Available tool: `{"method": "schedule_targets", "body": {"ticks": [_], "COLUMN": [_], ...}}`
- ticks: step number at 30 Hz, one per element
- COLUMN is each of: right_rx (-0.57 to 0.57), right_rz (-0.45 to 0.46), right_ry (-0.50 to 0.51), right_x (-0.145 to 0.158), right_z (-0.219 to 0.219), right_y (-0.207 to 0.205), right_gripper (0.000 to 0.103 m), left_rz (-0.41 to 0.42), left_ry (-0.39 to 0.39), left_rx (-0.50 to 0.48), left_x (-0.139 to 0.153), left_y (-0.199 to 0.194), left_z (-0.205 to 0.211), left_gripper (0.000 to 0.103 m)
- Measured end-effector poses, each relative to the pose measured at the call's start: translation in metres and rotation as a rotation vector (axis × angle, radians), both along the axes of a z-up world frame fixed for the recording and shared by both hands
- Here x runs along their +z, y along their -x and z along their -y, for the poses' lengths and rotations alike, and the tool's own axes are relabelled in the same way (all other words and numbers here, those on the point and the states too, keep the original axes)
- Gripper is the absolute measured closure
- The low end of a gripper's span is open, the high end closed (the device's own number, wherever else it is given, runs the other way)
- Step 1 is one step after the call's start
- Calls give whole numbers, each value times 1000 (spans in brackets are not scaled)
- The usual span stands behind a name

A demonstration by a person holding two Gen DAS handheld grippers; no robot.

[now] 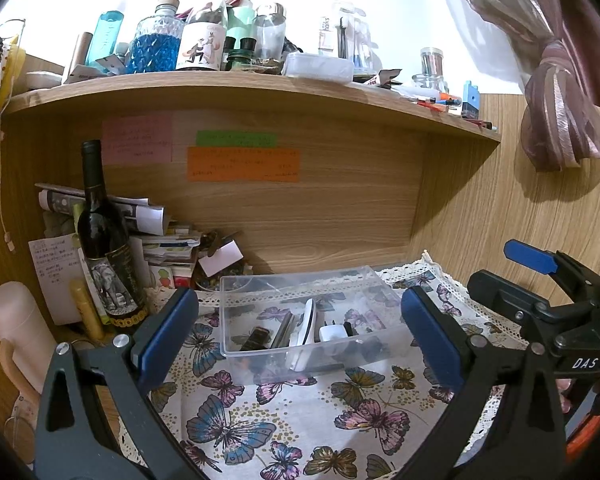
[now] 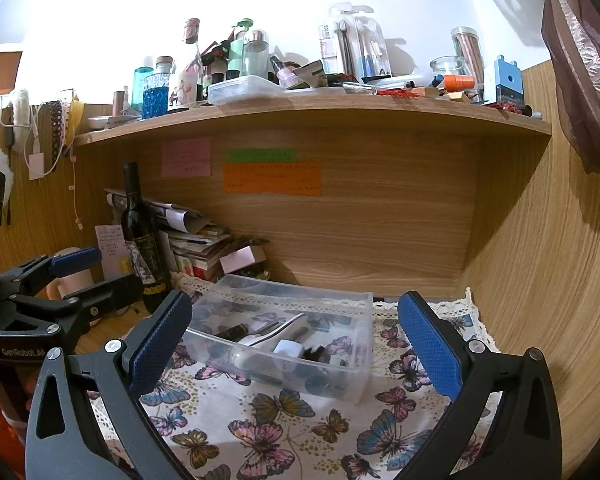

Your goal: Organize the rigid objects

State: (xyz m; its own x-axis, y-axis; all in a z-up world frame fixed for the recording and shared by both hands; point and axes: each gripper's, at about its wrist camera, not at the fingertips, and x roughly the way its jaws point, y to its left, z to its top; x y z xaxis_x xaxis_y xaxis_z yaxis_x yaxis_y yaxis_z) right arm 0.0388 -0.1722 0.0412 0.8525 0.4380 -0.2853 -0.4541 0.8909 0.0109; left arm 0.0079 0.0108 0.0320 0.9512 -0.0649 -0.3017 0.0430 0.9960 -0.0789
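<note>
Clear plastic box of small items, straight ahead of left gripper and right gripper, both wide apart and empty; sorting seemingly finished or paused, next move likely withdrawal.

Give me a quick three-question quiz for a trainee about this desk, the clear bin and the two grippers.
1. True or false: the clear plastic bin on the butterfly tablecloth is empty.
2. Multiple choice: the dark wine bottle stands (A) on the upper shelf, (B) left of the bin on the desk, (C) inside the bin.
3. Fill in: the left gripper and right gripper both have their jaws ____.

Key: 1 false, it holds a white charger plug and other small items; 2 B; 3 open, holding nothing.
</note>
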Motion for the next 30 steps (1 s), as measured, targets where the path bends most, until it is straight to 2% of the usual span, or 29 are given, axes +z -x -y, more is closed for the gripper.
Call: {"method": "schedule_targets", "body": {"ticks": [30], "right_rx": [-7], "right_rz": [-6], "right_ry": [-5], "right_x": [0], "right_z": [-2], "right_y": [-1], "right_gripper": [0], "left_rz": [15], "left_ry": [-12], "left_rx": [-17], "left_x": [4], "left_y": [-3], "left_z": [3], "left_gripper": [0]}}
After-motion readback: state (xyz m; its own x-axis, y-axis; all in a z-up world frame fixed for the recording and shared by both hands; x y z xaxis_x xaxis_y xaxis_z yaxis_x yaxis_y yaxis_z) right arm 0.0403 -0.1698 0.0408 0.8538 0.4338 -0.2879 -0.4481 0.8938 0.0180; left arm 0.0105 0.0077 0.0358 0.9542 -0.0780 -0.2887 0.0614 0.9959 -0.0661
